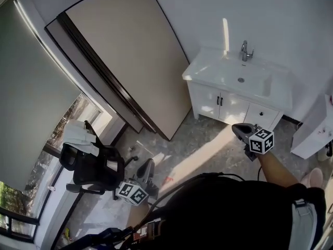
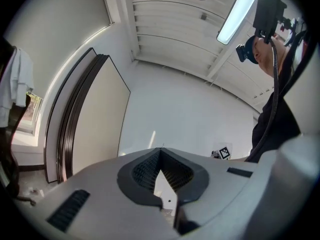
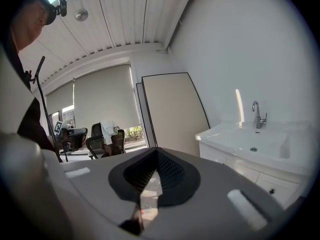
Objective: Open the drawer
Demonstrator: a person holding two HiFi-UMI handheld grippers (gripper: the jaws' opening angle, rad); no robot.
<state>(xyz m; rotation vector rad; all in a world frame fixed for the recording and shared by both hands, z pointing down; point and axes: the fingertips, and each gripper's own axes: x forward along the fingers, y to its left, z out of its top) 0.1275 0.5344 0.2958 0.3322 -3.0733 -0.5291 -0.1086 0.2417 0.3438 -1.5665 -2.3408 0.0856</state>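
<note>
White drawer (image 1: 261, 113) beyond left hand-held gripper (image 1: 147, 166) and right hand-held gripper (image 1: 238, 128), both clenched empty.

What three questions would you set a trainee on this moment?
1. True or false: the right tongs are clamped on a handle of the vanity.
2. What stands behind the basin? A) faucet B) soap bottle C) cup
3. Fill in: the black office chair stands nearest the ___ tongs.
Key: 1 false; they are shut on nothing, short of the vanity. 2 A. 3 left tongs.
</note>
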